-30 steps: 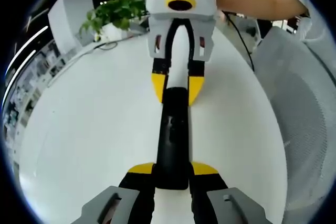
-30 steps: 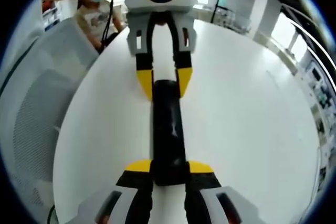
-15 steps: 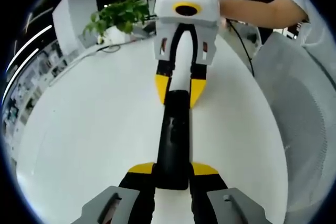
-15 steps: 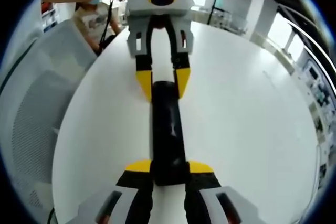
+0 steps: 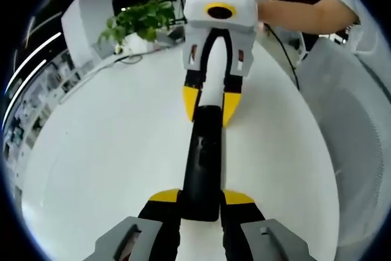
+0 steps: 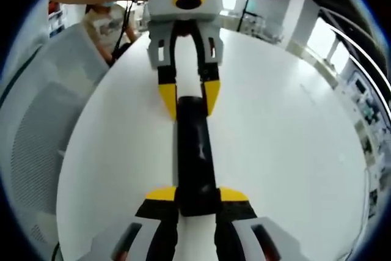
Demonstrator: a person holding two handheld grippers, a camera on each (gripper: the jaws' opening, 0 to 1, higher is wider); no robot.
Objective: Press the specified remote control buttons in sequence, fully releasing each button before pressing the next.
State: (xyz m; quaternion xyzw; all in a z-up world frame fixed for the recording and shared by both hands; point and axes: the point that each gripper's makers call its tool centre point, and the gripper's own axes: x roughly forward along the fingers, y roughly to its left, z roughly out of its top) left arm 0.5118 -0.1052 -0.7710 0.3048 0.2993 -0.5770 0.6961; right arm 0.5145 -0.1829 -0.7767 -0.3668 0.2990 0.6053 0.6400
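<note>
Black and slim, one remote control [image 5: 203, 163] lies lengthwise on the white counter [image 5: 104, 145], held at both ends. In the left gripper view the left gripper [image 5: 200, 198] has its two yellow-tipped jaws closed on the near end of the remote, while the right gripper [image 5: 210, 103] comes in from the far side and clamps the opposite end between its own two yellow tips. The right gripper view gives the mirror picture: the right gripper [image 6: 195, 195] grips the near end of the remote control [image 6: 194, 154] and the left gripper [image 6: 186, 96] holds the far end. One potted green plant [image 5: 137, 19] stands at the far edge of the counter. One grey mesh chair back [image 6: 33, 132] sits just beside the counter [image 6: 287, 139], and a person's bare forearm [image 5: 302, 13] reaches to the right gripper.
</note>
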